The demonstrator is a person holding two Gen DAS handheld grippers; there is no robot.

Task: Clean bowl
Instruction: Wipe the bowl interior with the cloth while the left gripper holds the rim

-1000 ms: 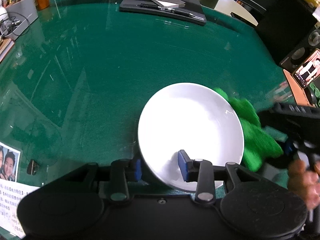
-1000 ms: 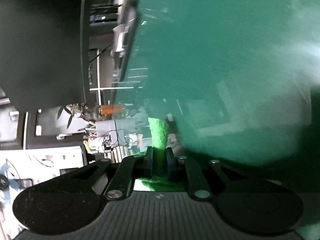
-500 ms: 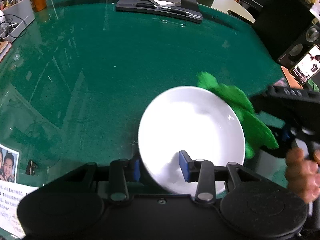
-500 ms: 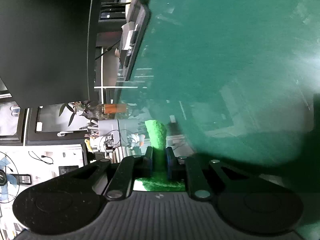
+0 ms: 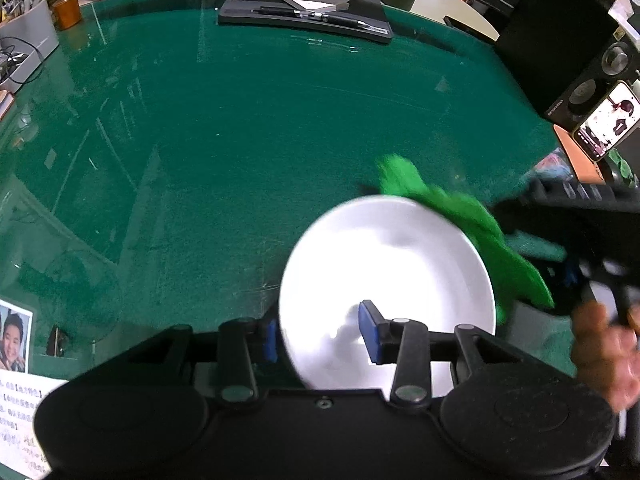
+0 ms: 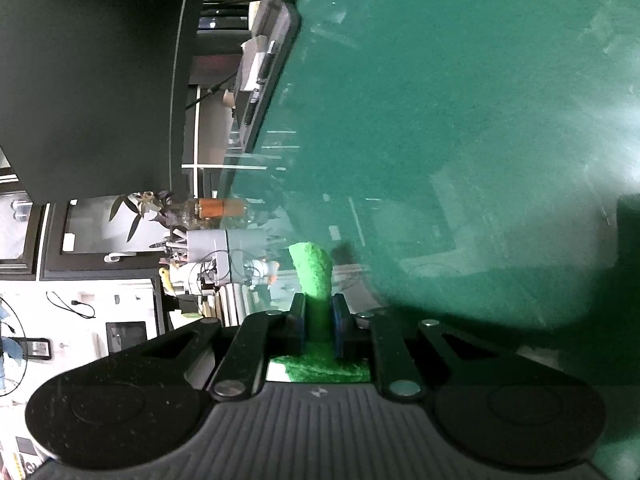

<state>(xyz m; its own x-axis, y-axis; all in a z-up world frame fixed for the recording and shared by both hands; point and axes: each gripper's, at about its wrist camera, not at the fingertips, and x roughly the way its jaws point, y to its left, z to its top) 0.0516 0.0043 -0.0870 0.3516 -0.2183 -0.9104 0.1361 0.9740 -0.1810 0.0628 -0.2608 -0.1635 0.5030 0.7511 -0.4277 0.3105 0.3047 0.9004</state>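
A white bowl (image 5: 392, 264) is tilted above the green table (image 5: 240, 140) in the left wrist view. My left gripper (image 5: 320, 336) is shut on its near rim, one blue pad inside the bowl and one outside. A green cloth (image 5: 464, 216) lies over the bowl's far right rim. My right gripper (image 5: 576, 248) comes in from the right with a person's hand (image 5: 600, 344) behind it. In the right wrist view the right gripper (image 6: 318, 304) is shut on the green cloth (image 6: 314, 268), whose end sticks up past the pads. The bowl does not show in that view.
A black monitor base (image 5: 304, 16) with pens and a notepad stands at the table's far edge. A speaker (image 5: 592, 80) and a lit phone (image 5: 608, 120) are at the right. A grey box (image 5: 24, 48) and an orange jar (image 5: 66, 10) sit far left. A photo (image 5: 14, 340) lies near left.
The green cloth has slid along the bowl's right rim toward its far edge, carried by the right gripper. The bowl shifted slightly in the left gripper's hold.
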